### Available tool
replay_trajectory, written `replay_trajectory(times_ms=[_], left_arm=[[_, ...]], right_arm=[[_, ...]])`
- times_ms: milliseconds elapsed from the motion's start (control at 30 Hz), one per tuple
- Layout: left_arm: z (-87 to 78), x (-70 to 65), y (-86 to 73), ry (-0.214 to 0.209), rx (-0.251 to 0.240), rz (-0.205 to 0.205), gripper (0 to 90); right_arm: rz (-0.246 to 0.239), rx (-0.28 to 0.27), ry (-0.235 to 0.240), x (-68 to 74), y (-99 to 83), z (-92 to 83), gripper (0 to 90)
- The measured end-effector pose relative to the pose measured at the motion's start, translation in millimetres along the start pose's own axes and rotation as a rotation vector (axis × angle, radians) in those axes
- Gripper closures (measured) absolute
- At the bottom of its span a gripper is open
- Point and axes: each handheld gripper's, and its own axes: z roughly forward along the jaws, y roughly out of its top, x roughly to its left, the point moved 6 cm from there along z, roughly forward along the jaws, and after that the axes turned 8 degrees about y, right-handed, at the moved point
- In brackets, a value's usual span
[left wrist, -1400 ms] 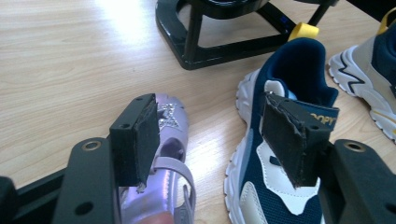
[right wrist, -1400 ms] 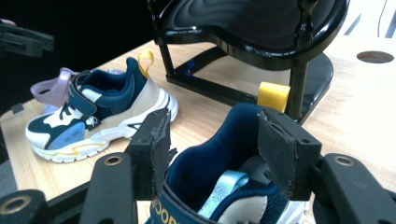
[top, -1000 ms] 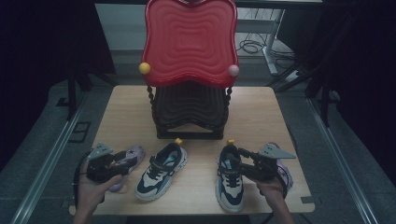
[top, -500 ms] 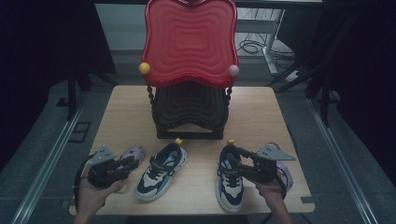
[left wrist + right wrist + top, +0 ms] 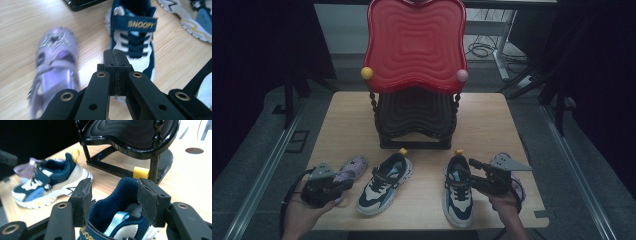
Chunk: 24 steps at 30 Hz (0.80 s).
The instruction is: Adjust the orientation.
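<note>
**Left claw closed empty, right claw astride a sneaker**

The left claw had just been closing and stood with its jaws pressed together, nothing between them, above the toe of the left sneaker, whose strap read SNOOPY. A purple sandal lay just beside that shoe on the wooden tabletop. The right claw stood wide, one jaw on each side of the right sneaker at its collar; whether the pads pressed on it could not be told. Both sneakers lay near the front edge, toes toward the person. Behind them stood a black rack bearing a red wavy tray.
</note>
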Motion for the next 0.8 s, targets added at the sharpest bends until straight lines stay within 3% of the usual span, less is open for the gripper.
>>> replay_trajectory(times_ms=[33,67,233,267,333,400,500,533,800], left_arm=[[0.0,0.0,0.0,0.000,0.000,0.000,90.0],[-1.0,-0.1,-2.1,0.003,0.008,0.003,90.0],[0.7,-3.5,-18.6,0.016,0.071,0.032,90.0],[4.8,-4.4,-26.6,0.019,0.112,0.045,90.0],[6.9,-3.6,-30.5,0.027,0.135,0.052,90.0],[10.9,2.7,-39.2,0.064,0.192,0.062,90.0],[12.8,6.5,-42.5,0.060,0.219,0.063,90.0],[14.6,10.0,-45.2,0.067,0.249,0.076,90.0],[23.4,18.8,-49.3,0.083,0.297,0.073,90.0]], right_arm=[[0.000,0.000,0.000,0.0,0.0,0.0,46.2],[0.033,-0.018,0.018,0.8,1.1,-3.0,46.4],[0.024,-0.013,0.003,2.1,-0.2,-8.3,46.4],[0.030,-0.020,0.003,2.1,0.9,-10.6,46.4],[0.027,-0.025,0.001,1.4,3.2,-11.1,46.4],[0.026,-0.026,0.002,0.4,5.1,-10.1,46.4],[0.024,-0.022,0.006,0.2,5.5,-8.1,46.3],[0.026,-0.015,0.007,-0.4,4.6,-5.8,46.3],[0.027,-0.006,0.000,-0.2,2.3,-5.0,46.3]])
